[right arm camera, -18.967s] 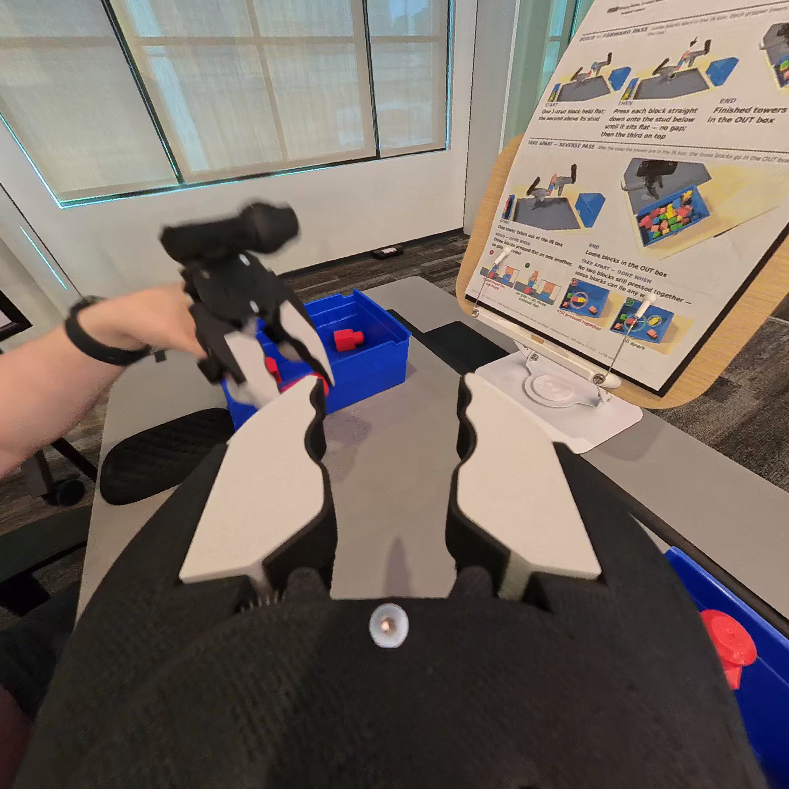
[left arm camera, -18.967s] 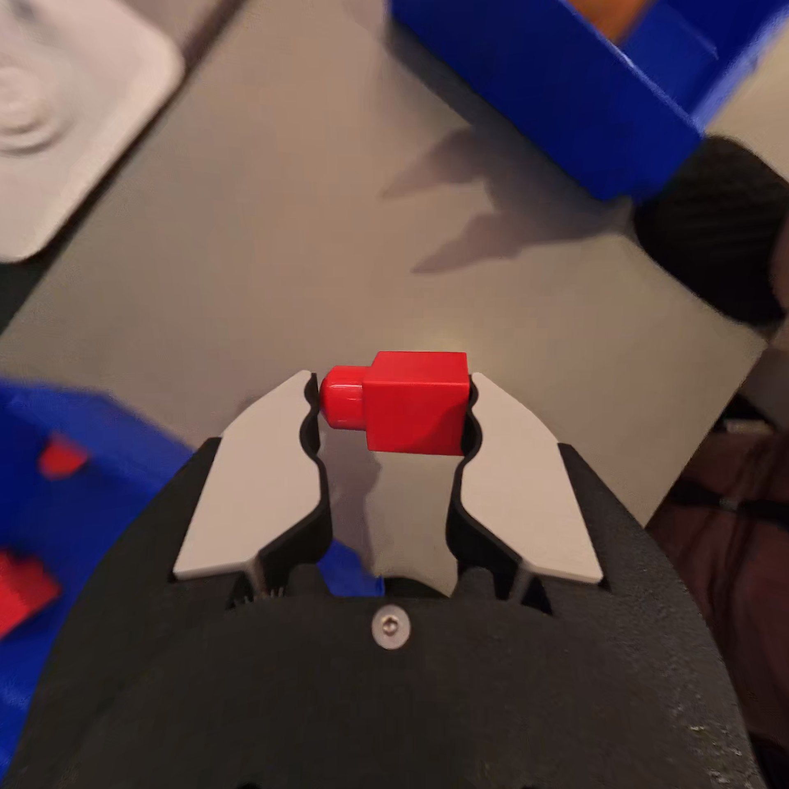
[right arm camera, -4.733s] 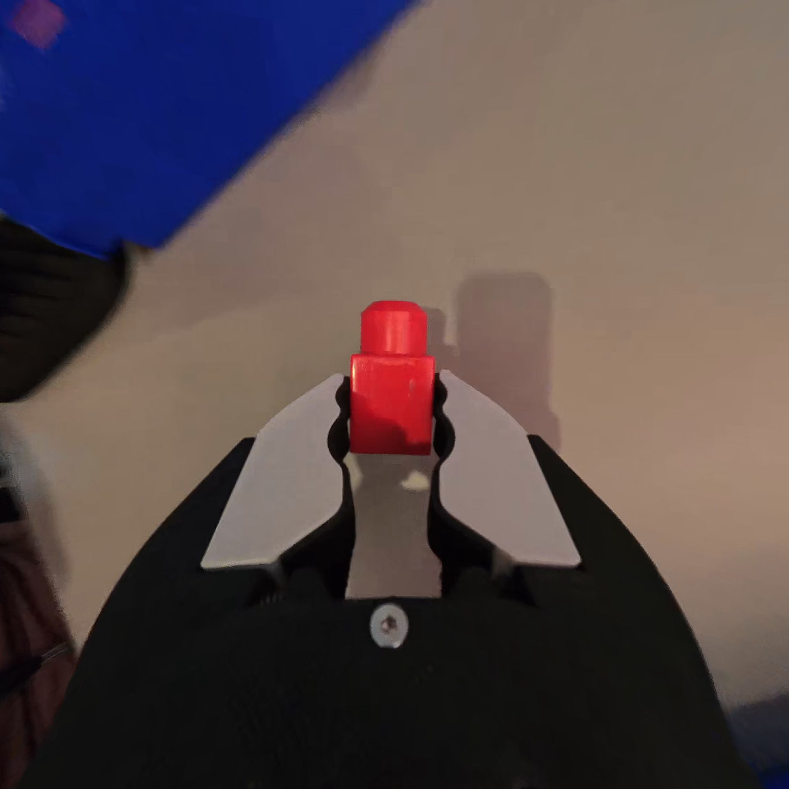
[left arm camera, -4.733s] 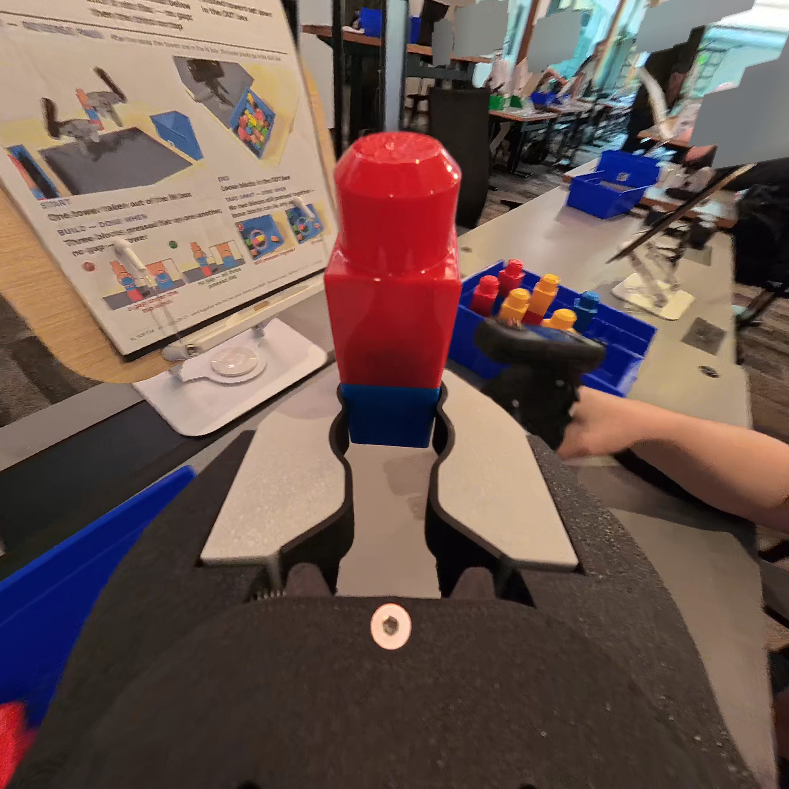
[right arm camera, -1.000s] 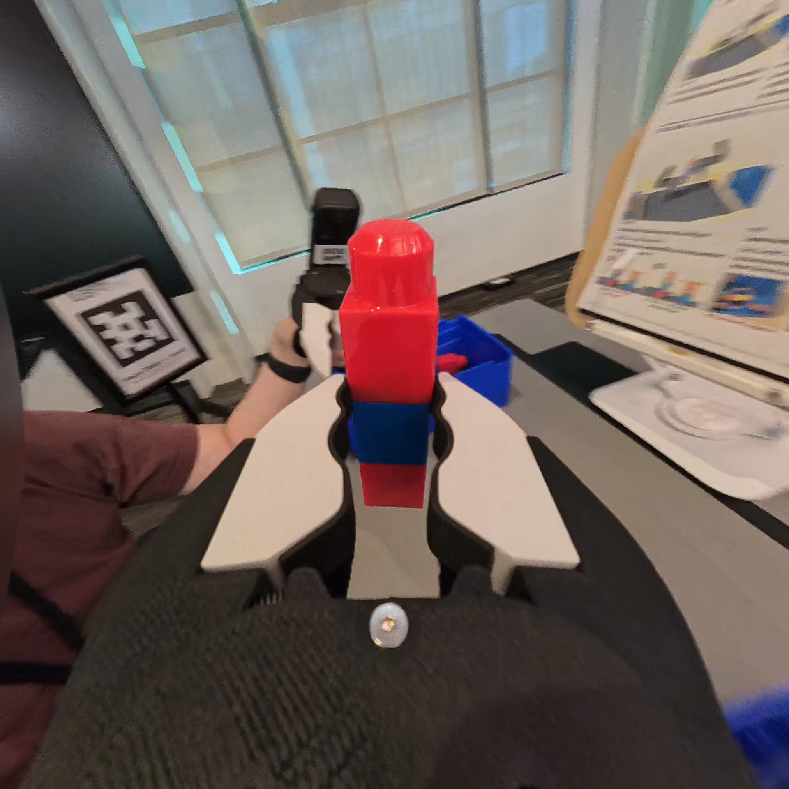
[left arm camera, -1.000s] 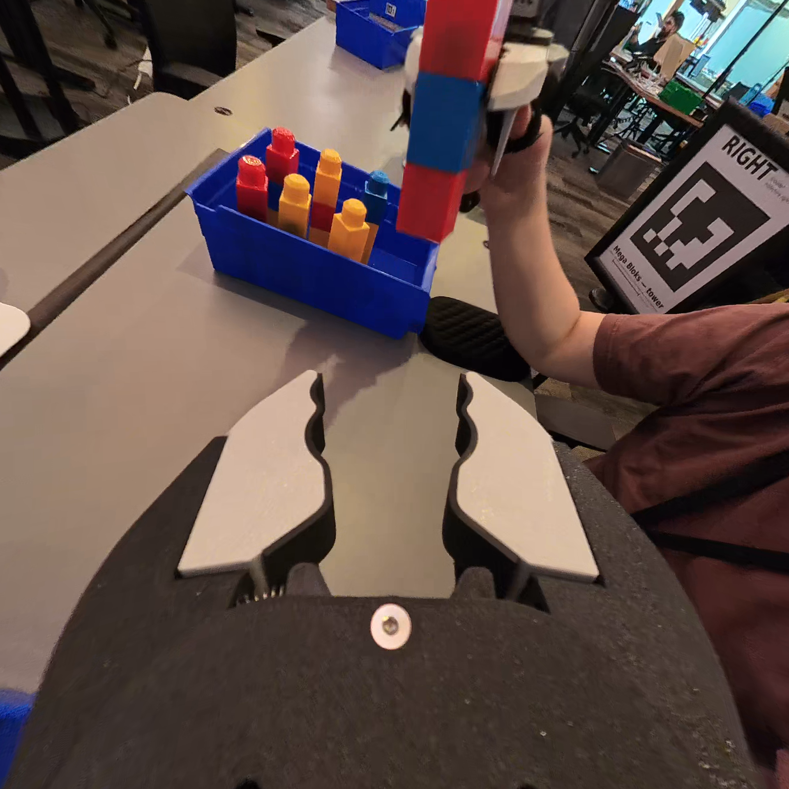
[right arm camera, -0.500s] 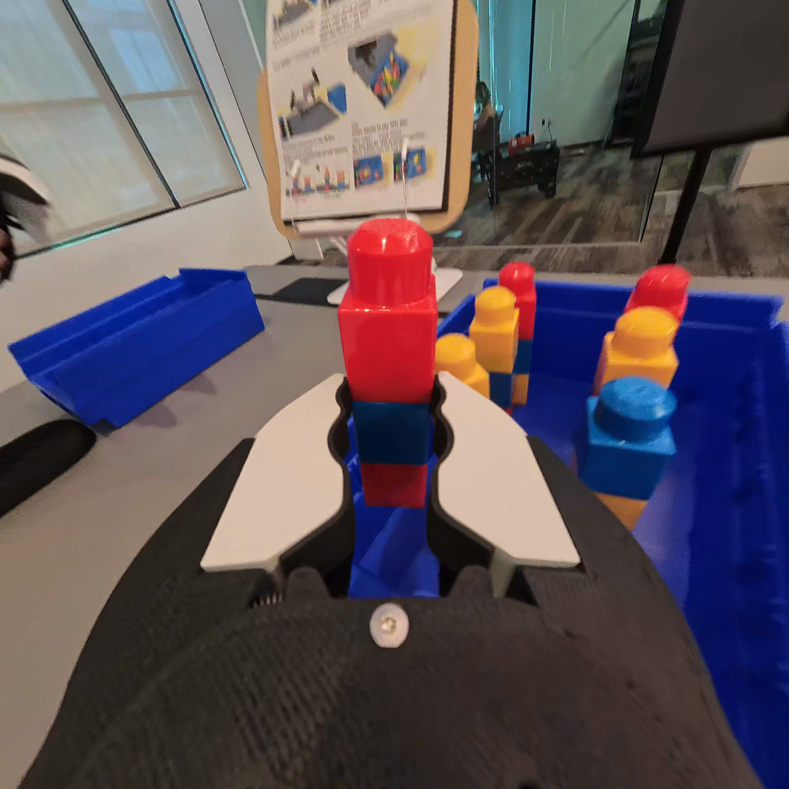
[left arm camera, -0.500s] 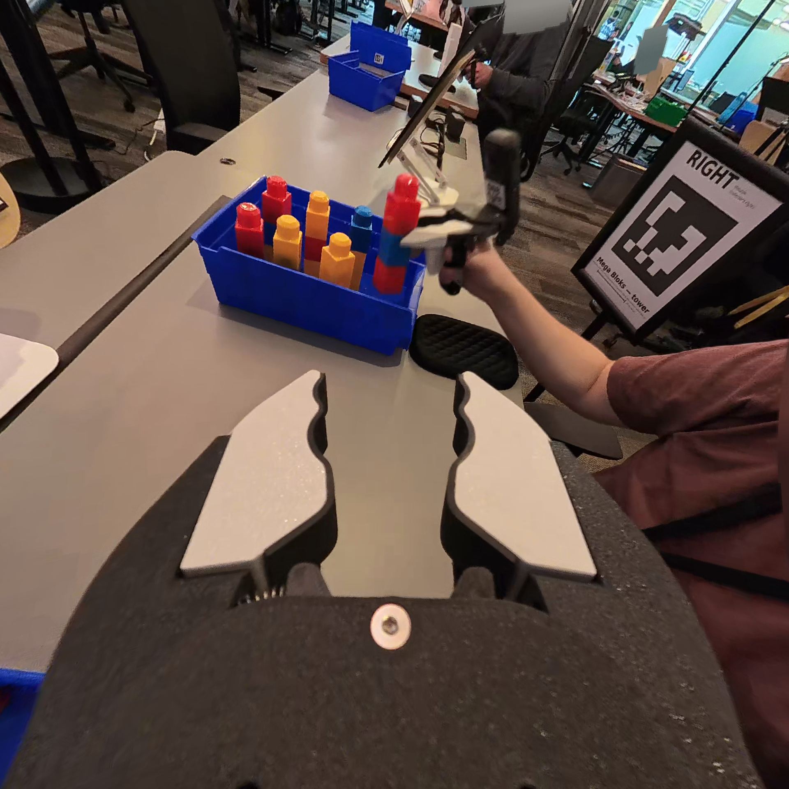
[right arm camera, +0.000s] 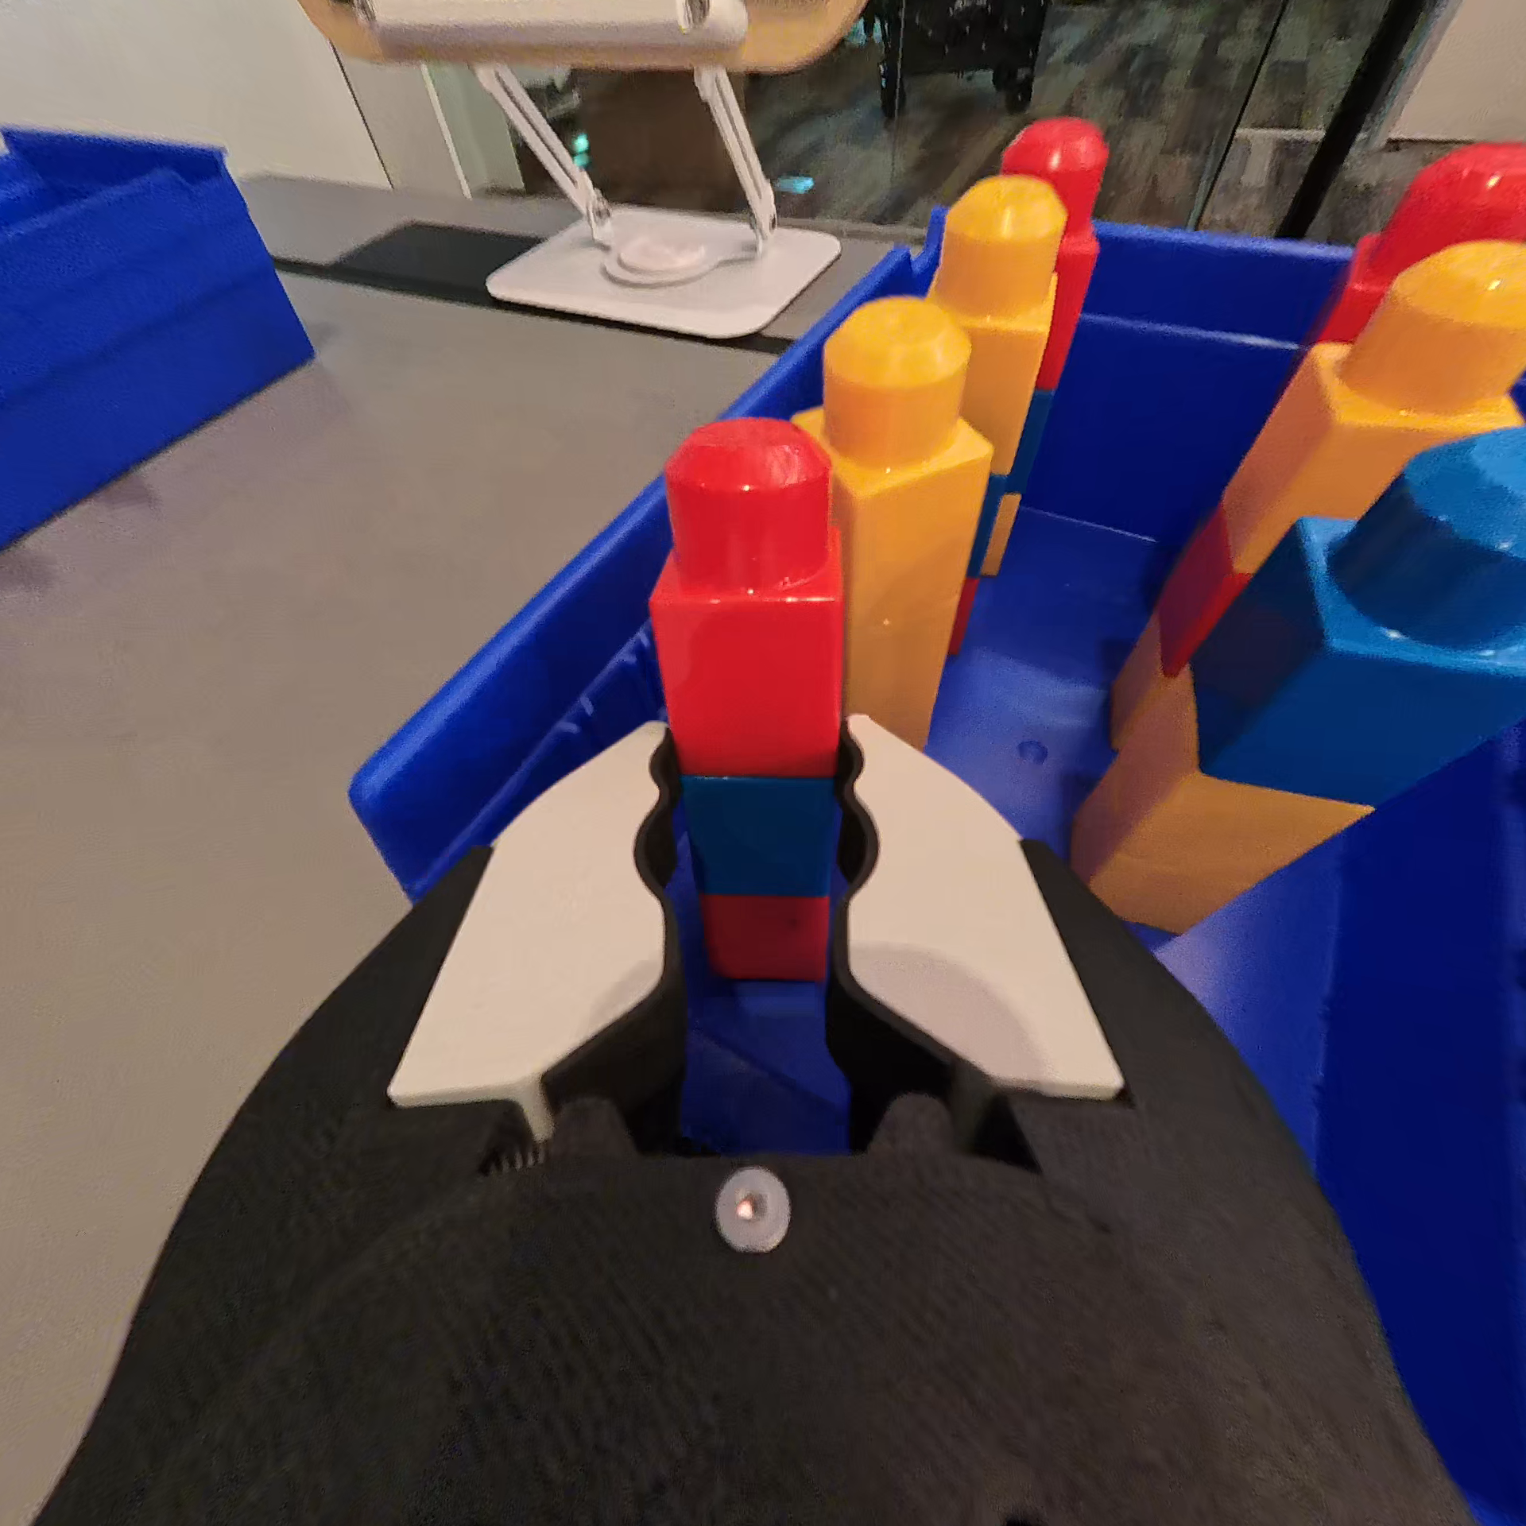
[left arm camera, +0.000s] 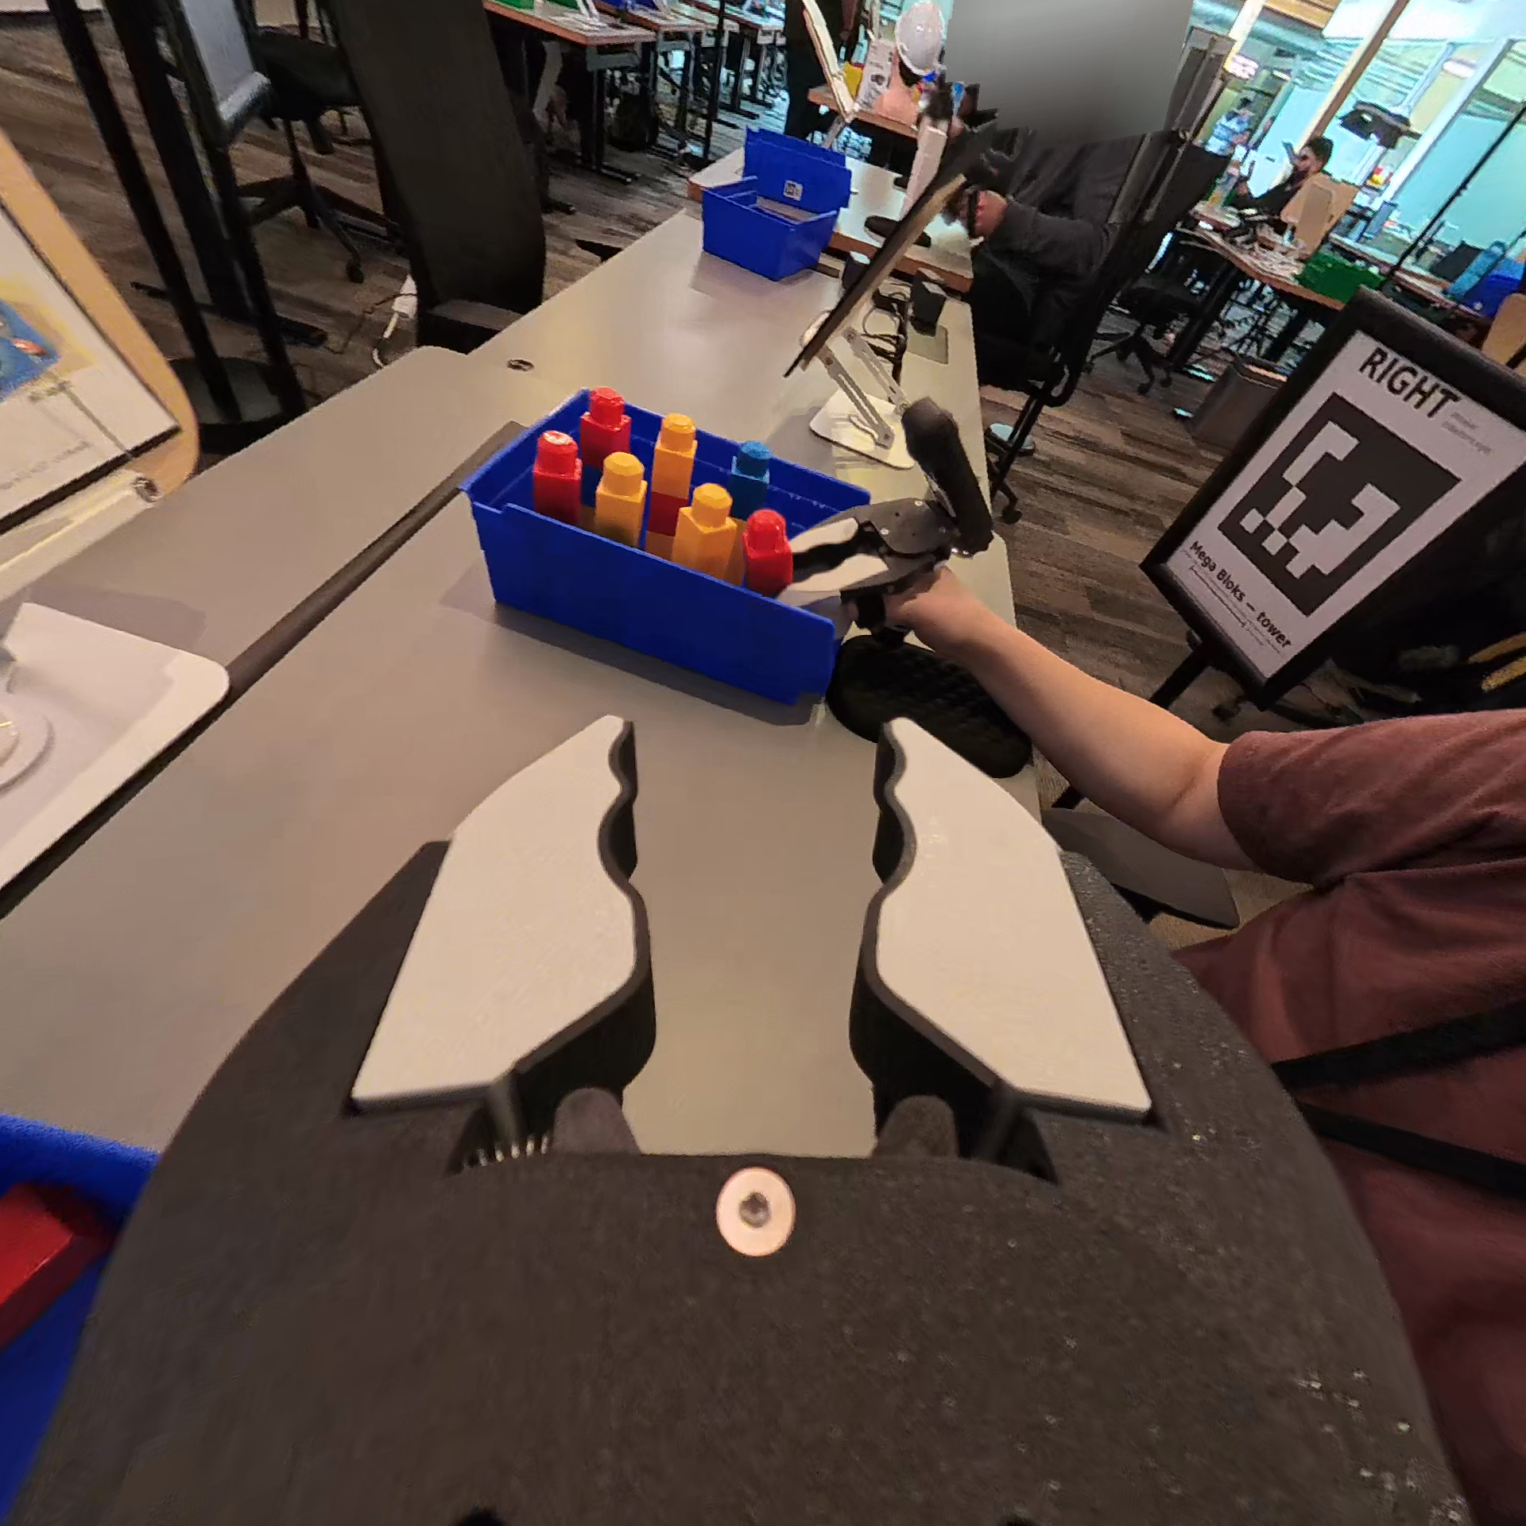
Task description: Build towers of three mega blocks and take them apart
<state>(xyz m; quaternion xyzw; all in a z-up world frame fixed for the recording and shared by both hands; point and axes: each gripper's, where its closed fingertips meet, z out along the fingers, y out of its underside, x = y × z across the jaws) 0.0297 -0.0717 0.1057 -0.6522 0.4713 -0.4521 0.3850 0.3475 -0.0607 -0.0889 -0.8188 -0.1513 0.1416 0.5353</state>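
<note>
R tongs [right arm camera: 755,793] pinch red-blue-red tower [right arm camera: 755,743] in bin [right arm camera: 495,702]; L tongs [left arm camera: 755,793] spread, bare.

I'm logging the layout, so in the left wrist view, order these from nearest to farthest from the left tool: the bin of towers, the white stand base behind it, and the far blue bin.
From the left tool:
1. Bin of towers, just ahead, mid-table.
2. White stand base, behind that bin, slightly right.
3. Far blue bin, on the next table back.

A red-blue-red tower [right arm camera: 755,743] stands upright in the blue bin [right arm camera: 495,702], beside other stacked towers [right arm camera: 908,495].
</note>
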